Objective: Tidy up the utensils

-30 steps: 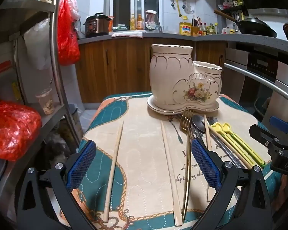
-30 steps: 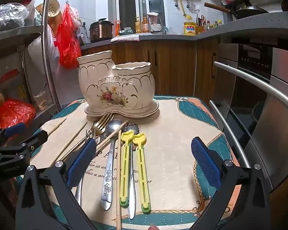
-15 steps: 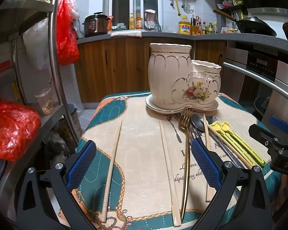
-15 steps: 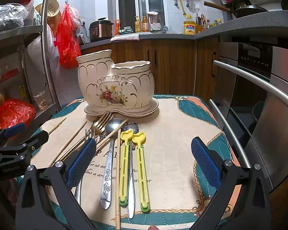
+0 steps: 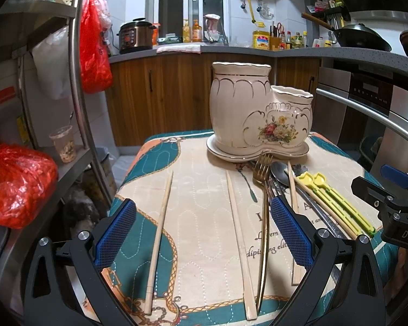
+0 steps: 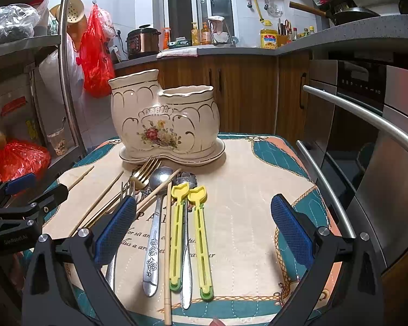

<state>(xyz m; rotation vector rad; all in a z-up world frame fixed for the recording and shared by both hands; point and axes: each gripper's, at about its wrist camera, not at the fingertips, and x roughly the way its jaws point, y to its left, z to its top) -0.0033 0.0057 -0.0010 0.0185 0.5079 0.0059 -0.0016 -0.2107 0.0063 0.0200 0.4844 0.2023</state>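
Between the jaws, left gripper (image 5: 202, 236): wide open, holding nothing; two chopsticks and part of a fork lie on the cloth in the gap.
Between the jaws, right gripper (image 6: 203, 228): wide open, holding nothing; spoon and yellow utensils lie in the gap below.
Left chopstick (image 5: 160, 240): flat on the cloth, alone, just beside the left blue pad (image 5: 114, 235).
Middle chopstick (image 5: 238, 243): flat, running front to back, close beside the gold fork.
Gold fork (image 5: 263, 217): tines point at the holder's saucer, handle runs to the near edge, passing by the right blue pad.
Spoon (image 6: 155, 233): bowl toward the holder, patterned handle toward the camera; a chopstick lies slanted across its bowl.
Yellow utensils (image 6: 189, 237): two, side by side, green tips near the front edge, a silver knife between them.
Another chopstick (image 6: 168, 258): between spoon and yellow pair, reaching the front edge.
Holder (image 6: 164, 119): cream ceramic, two compartments, tall one and short one, flower print, upright on its saucer at the far side of the table; contents cannot be seen.
Cloth (image 6: 247, 217): beige with teal and orange border, covers the small table.
Surroundings: red bag (image 5: 93, 43) hangs from the metal rack on the left; oven handle (image 6: 367, 119) on the right.
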